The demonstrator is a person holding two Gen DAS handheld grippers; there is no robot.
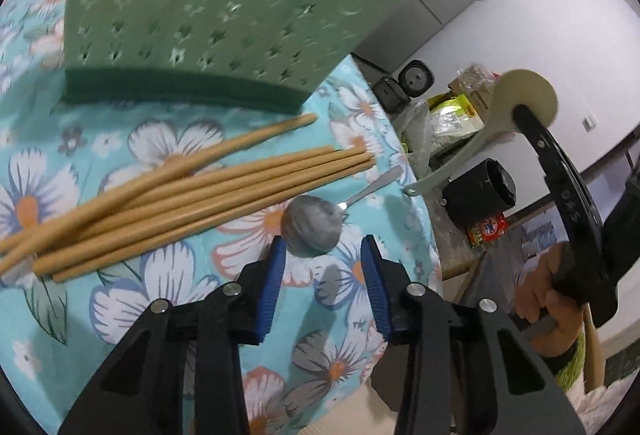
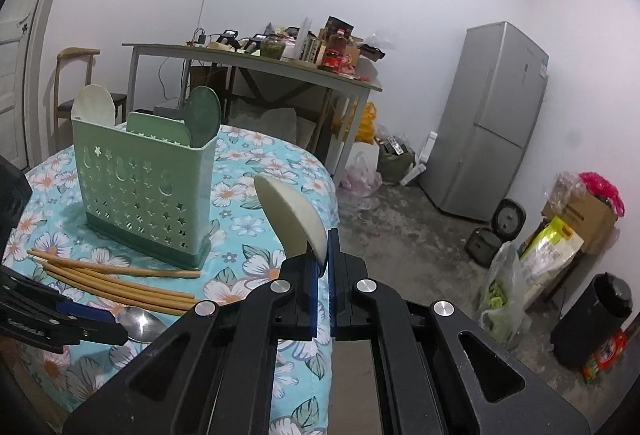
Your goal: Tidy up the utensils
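A green perforated utensil holder (image 2: 144, 191) stands on the floral tablecloth; it also fills the top of the left wrist view (image 1: 224, 7). A white spoon (image 2: 94, 105) and a dark green spoon (image 2: 204, 119) stand in it. Several wooden chopsticks (image 1: 192, 191) lie in front of it. A metal spoon (image 1: 314, 221) lies just ahead of my left gripper (image 1: 323, 251), which is open and empty. My right gripper (image 2: 322, 247) is shut on a cream spoon (image 2: 290, 215), held off the table's edge, bowl up; it also shows in the left wrist view (image 1: 516, 103).
The round table's edge (image 2: 332, 203) runs close by on the right. Beyond it are a grey fridge (image 2: 492, 115), a cluttered side table (image 2: 280, 67), bags (image 2: 548, 247), a black bin (image 2: 596, 319) and a chair (image 2: 76, 75).
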